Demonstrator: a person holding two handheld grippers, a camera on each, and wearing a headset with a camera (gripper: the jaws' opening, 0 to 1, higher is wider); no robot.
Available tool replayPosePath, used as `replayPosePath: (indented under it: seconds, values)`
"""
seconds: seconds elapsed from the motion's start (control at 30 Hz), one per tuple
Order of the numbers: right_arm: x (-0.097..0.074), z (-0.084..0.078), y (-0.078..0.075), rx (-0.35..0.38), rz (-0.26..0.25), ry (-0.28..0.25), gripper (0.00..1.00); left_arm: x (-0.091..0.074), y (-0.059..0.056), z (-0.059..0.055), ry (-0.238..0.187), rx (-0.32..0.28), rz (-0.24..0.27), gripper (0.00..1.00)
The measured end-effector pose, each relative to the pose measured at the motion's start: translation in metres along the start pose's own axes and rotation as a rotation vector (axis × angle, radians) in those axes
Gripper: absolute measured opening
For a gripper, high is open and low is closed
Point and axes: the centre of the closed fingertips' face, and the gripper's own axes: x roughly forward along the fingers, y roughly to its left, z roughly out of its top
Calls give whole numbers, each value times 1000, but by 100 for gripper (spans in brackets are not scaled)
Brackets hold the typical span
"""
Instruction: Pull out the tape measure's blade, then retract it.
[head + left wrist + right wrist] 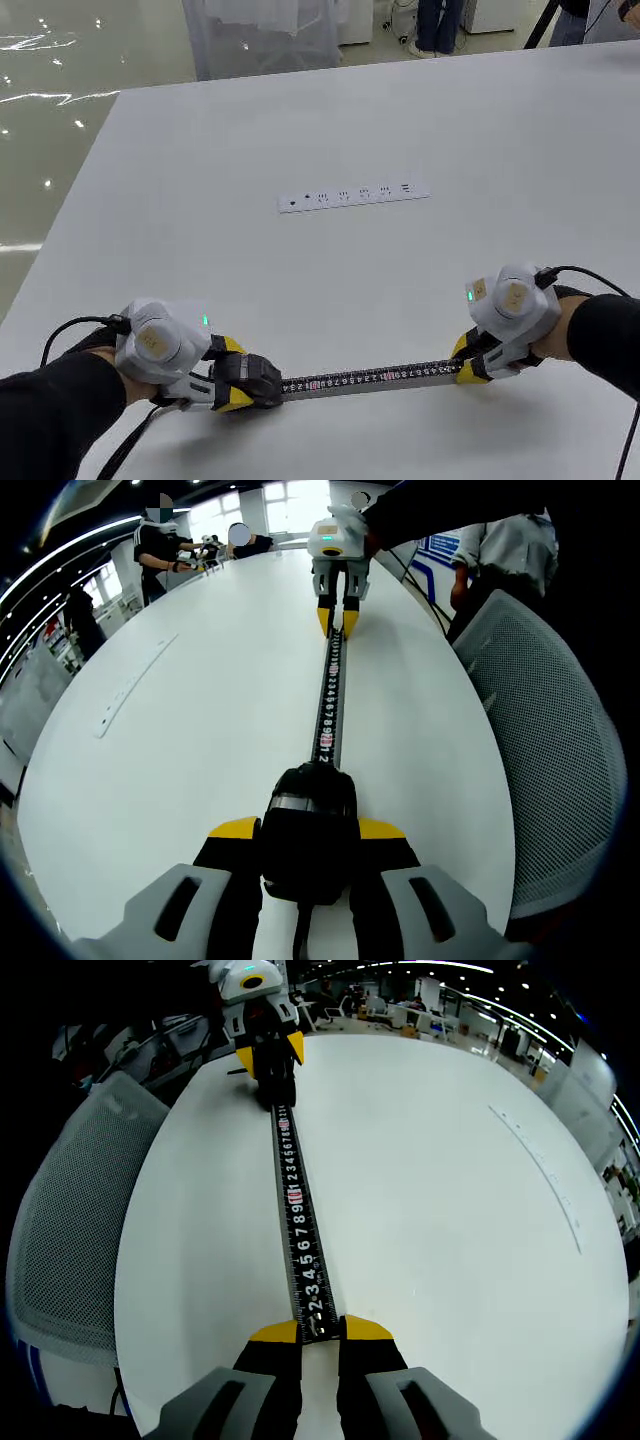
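A black tape measure case sits near the table's front edge, and my left gripper is shut on it; in the left gripper view the case fills the space between the yellow-tipped jaws. Its dark blade with white numerals lies pulled out flat along the table toward the right. My right gripper is shut on the blade's end. In the right gripper view the blade runs from my right gripper away to the case. The left gripper view shows the blade stretching to the right gripper.
A white power strip lies flat at the middle of the white table. A grey mesh chair stands by the table's near edge. People stand at the far side of the table. Cables trail from both grippers.
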Motion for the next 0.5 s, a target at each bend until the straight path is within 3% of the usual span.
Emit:
replayPosePath:
  seconds: [0.5]
  values:
    - [1, 0, 1, -28, -4, 31, 9, 0, -1, 0, 14, -1, -4, 27]
